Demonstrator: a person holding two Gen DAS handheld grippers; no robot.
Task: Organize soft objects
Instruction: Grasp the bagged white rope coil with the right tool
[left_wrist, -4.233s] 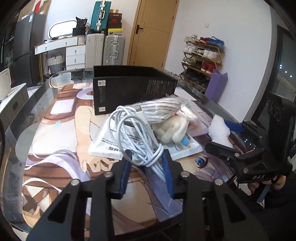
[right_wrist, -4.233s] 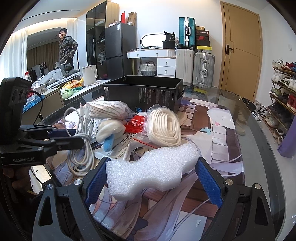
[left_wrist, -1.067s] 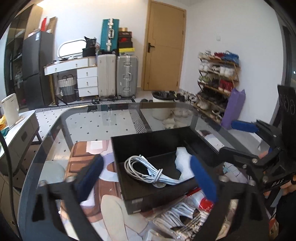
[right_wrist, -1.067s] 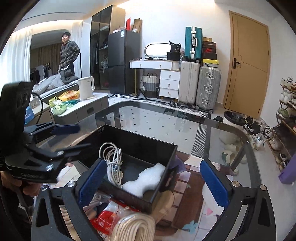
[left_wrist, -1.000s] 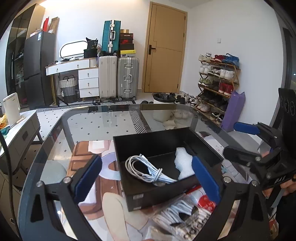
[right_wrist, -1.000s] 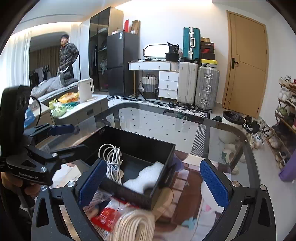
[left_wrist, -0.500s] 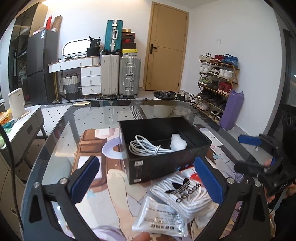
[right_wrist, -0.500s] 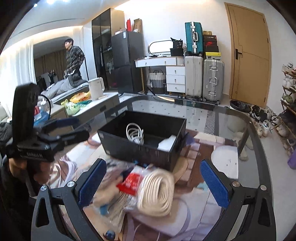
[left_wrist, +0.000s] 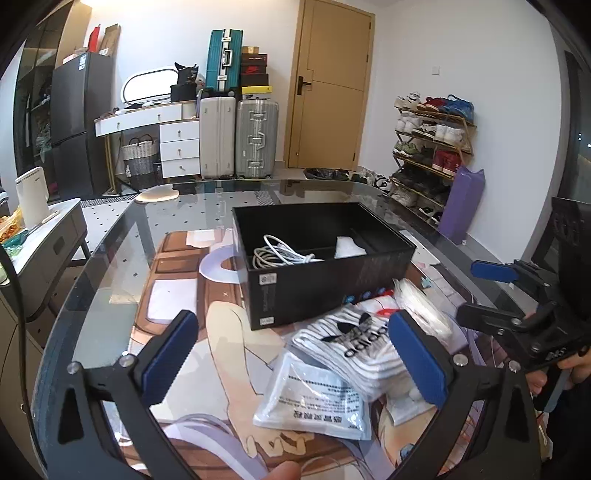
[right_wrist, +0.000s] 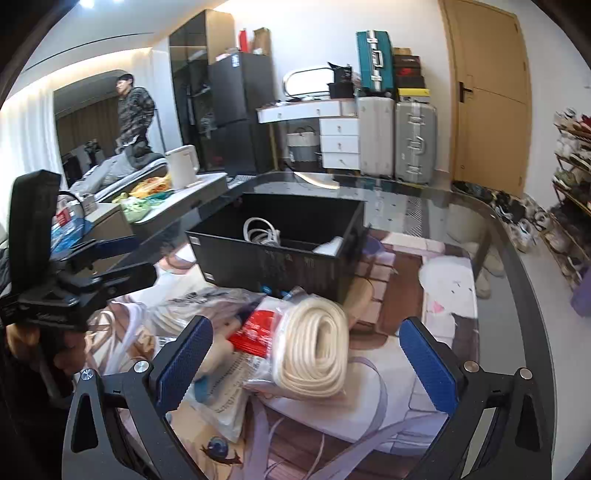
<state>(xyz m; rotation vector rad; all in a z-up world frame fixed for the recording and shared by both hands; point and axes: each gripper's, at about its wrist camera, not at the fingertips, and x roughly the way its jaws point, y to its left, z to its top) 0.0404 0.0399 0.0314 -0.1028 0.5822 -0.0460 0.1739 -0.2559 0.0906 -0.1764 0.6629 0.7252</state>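
A black open box (left_wrist: 328, 280) stands on the glass table and holds a coiled white cable (left_wrist: 280, 254) and a piece of white foam (left_wrist: 349, 247); the box also shows in the right wrist view (right_wrist: 273, 258). In front of it lie a pack of striped white socks (left_wrist: 354, 347), a grey-white pouch (left_wrist: 317, 402), a bagged coil of cream rope (right_wrist: 314, 350) and a red packet (right_wrist: 255, 332). My left gripper (left_wrist: 295, 354) is open and empty above the pouch and socks. My right gripper (right_wrist: 306, 362) is open and empty above the rope.
The glass table (left_wrist: 110, 280) carries a printed mat (right_wrist: 436, 295). Suitcases (left_wrist: 236, 136), drawers, a door and a shoe rack (left_wrist: 432, 144) line the far wall. A side cabinet with a white kettle (right_wrist: 183, 166) stands left. A person (right_wrist: 135, 114) stands in the back room.
The cable and the foam went from my grippers into the black box. Both grippers, open, have pulled back from the box and lowered over the pile in front of it.
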